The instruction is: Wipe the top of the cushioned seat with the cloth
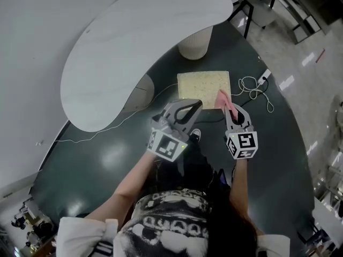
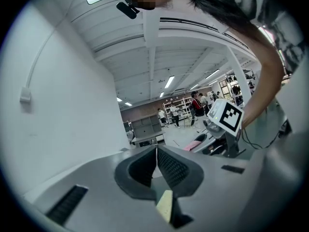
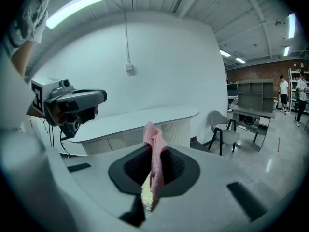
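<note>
The cushioned seat (image 1: 202, 88) is a pale yellow square low on the dark floor, just ahead of both grippers. My right gripper (image 1: 230, 107) hovers over its near right corner, shut on a pink cloth (image 1: 223, 98) that sticks up between the jaws. In the right gripper view the cloth (image 3: 155, 161) hangs pinched between the black pads, and a sliver of the seat (image 3: 146, 193) shows below. My left gripper (image 1: 194, 106) is held near the seat's front edge, its jaws shut with nothing in them (image 2: 156, 152). It sees the right gripper (image 2: 225, 124) beside it.
A white kidney-shaped table (image 1: 128, 47) on a ribbed round base (image 1: 195, 40) stands just beyond the seat. A white cable and power strip (image 1: 256, 84) lie on the dark floor to the right. A chair (image 1: 256, 8) stands at the far right.
</note>
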Demonstrator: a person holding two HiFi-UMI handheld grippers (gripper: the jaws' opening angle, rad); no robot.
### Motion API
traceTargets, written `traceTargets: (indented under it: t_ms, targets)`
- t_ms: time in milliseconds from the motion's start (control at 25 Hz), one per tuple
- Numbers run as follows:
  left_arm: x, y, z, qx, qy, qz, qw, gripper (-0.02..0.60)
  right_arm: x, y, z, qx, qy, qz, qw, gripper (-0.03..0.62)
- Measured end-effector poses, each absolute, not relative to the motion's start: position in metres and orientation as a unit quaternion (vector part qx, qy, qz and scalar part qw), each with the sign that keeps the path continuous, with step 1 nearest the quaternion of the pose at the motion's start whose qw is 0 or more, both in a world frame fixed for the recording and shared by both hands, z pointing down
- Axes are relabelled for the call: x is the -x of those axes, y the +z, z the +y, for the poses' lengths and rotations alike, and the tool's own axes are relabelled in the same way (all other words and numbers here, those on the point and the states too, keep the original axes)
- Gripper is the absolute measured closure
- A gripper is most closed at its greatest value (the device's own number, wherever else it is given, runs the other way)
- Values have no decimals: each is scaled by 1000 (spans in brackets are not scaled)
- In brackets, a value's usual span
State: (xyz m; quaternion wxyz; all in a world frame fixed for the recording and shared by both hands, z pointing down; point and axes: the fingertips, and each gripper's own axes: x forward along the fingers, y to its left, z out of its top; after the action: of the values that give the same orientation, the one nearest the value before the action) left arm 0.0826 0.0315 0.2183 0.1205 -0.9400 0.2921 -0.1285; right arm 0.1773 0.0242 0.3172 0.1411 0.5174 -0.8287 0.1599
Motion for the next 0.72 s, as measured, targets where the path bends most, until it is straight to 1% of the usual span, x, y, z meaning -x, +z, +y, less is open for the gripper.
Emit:
traceTargets:
  t_ms: [320,720]
  targets:
    - [-48,207,53,942,-121,286,122,575,-130,295,38,-516,152,-833,128,582]
    - [18,192,100,946,-104,276,134,575,-67,271,87,-529,137,-828,127,582]
